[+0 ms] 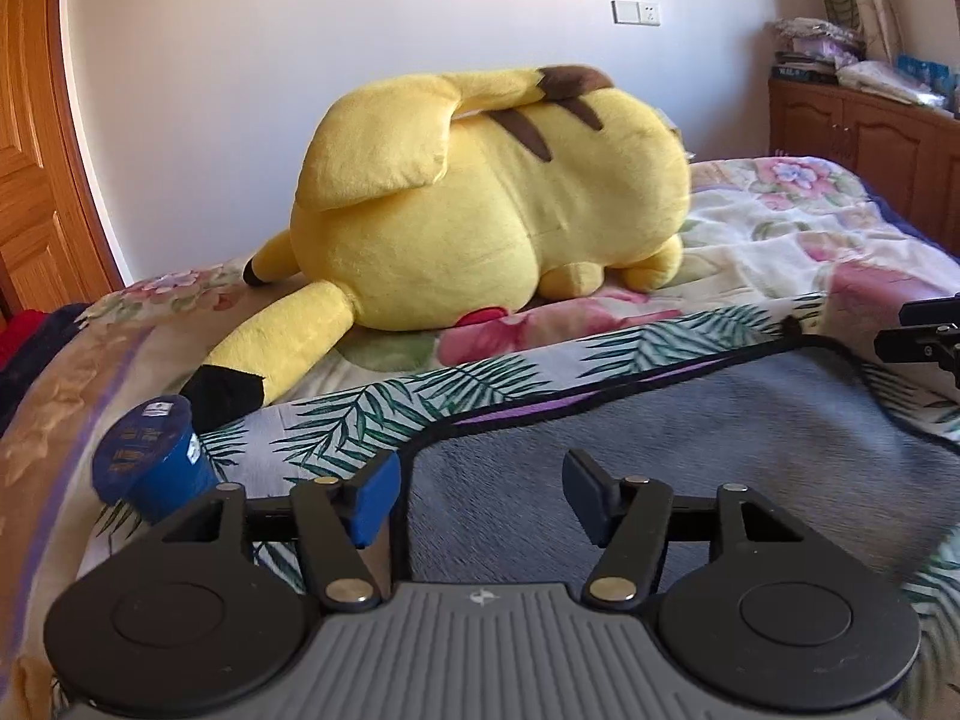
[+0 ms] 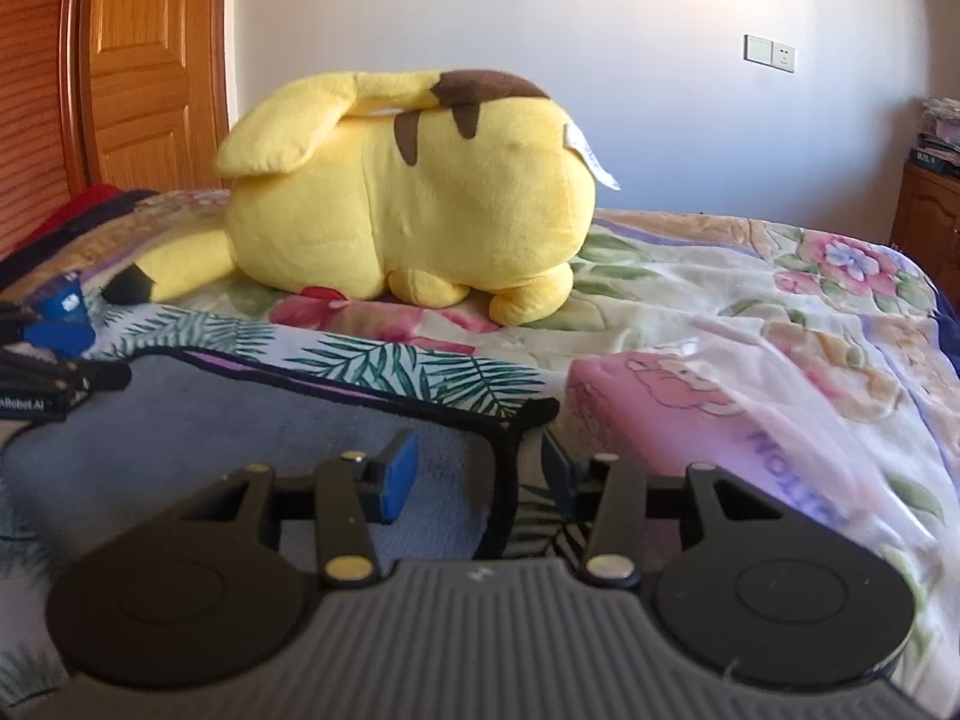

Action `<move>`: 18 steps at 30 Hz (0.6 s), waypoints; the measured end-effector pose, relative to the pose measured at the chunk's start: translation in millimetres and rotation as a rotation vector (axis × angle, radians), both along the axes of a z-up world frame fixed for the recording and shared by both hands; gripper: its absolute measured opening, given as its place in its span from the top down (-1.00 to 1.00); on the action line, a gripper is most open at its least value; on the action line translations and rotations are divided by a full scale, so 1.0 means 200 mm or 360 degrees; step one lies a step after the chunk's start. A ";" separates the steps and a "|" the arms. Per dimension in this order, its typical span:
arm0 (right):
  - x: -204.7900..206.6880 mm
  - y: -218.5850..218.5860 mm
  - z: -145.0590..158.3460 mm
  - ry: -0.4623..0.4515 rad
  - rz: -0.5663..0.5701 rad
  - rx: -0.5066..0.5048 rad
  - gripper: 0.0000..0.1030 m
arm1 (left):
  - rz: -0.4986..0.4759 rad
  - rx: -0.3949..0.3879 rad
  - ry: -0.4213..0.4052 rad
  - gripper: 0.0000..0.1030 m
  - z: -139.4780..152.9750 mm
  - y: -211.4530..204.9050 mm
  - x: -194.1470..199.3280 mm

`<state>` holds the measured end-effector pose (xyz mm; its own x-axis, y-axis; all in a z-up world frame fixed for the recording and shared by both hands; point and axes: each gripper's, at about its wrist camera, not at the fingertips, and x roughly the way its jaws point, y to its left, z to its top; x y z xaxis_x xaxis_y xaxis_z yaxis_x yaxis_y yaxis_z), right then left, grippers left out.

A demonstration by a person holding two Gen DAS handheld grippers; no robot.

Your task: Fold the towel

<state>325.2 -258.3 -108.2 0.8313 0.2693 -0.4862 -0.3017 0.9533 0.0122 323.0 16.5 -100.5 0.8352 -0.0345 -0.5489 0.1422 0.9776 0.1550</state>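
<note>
The towel [image 1: 690, 420] lies spread on the bed [image 2: 750, 300], grey with a black edge and a purple strip along its far side, on top of a leaf-print cloth [image 1: 372, 408]. The left claw [image 1: 480, 498] stands open over the towel's left edge, its blue pad just outside the black border and its other finger over the grey pile. The right claw [image 2: 480, 474] is open too, straddling the towel's right edge near the far corner; nothing is gripped on either side.

The main risk, as I judge it, is a bad pinch. The towel sits flat on a soft cloth of similar thickness, so a claw that closes too low may grab both layers and drag the leaf-print cloth along. A claw that closes too high may catch only the border, which could slip out mid-fold.

A blue cup [image 1: 150, 456] rests tilted just beside the left claw; a sideways sweep could knock it over. The yellow plush toy [image 1: 480, 198] lies well behind the towel, yet a long forward fold might brush its tail. Uneven lifting by the two claws would leave a skewed fold.
</note>
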 end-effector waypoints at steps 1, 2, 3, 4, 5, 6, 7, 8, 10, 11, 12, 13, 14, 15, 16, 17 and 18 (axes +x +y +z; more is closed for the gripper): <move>-0.03 -0.01 0.02 0.0002 -0.0004 0.0002 0.09 | -0.0002 -0.0001 0.0002 0.13 0.02 -0.01 -0.03; -0.07 -0.02 0.04 0.0004 -0.0011 0.0008 0.09 | -0.0002 -0.0009 0.0005 0.12 0.04 -0.02 -0.06; -0.10 -0.03 0.07 0.0007 -0.0016 0.0018 0.09 | 0.0000 -0.0016 0.0013 0.10 0.06 -0.02 -0.08; -0.12 -0.03 0.09 0.0010 -0.0018 0.0023 0.09 | 0.0006 -0.0022 0.0016 0.07 0.08 -0.03 -0.11; -0.16 -0.04 0.11 0.0009 -0.0023 0.0022 0.09 | 0.0017 -0.0030 0.0015 0.07 0.10 -0.03 -0.14; -0.19 -0.05 0.14 0.0012 -0.0026 0.0022 0.09 | 0.0032 -0.0048 0.0015 0.06 0.12 -0.02 -0.16; -0.22 -0.06 0.17 0.0014 -0.0023 0.0023 0.09 | 0.0041 -0.0066 0.0019 0.06 0.14 -0.02 -0.18; -0.25 -0.06 0.20 0.0002 -0.0012 0.0013 0.09 | 0.0044 -0.0082 0.0023 0.06 0.16 -0.02 -0.21; -0.31 -0.07 0.26 -0.0018 0.0007 -0.0008 0.09 | 0.0043 -0.0080 0.0017 0.05 0.21 -0.02 -0.25; -0.34 -0.08 0.29 -0.0016 0.0013 -0.0004 0.09 | 0.0042 -0.0070 0.0014 0.05 0.23 -0.03 -0.27; -0.36 -0.09 0.32 -0.0013 0.0013 0.0001 0.09 | 0.0042 -0.0066 0.0014 0.04 0.25 -0.03 -0.29; -0.38 -0.09 0.35 -0.0014 0.0014 0.0005 0.09 | 0.0043 -0.0069 0.0014 0.03 0.27 -0.03 -0.32; -0.40 -0.09 0.38 -0.0018 0.0014 0.0007 0.10 | 0.0043 -0.0076 0.0019 0.02 0.29 -0.03 -0.34; -0.42 -0.10 0.40 -0.0026 0.0015 0.0007 0.10 | 0.0038 -0.0078 0.0021 0.01 0.31 -0.04 -0.37; -0.44 -0.10 0.42 -0.0030 0.0016 0.0008 0.10 | 0.0032 -0.0074 0.0017 0.00 0.33 -0.04 -0.39; -0.47 -0.10 0.43 -0.0035 0.0014 0.0011 0.10 | 0.0028 -0.0065 0.0010 -0.01 0.35 -0.05 -0.41; -0.48 -0.10 0.45 -0.0037 0.0013 0.0017 0.10 | 0.0022 -0.0060 0.0004 -0.03 0.37 -0.06 -0.44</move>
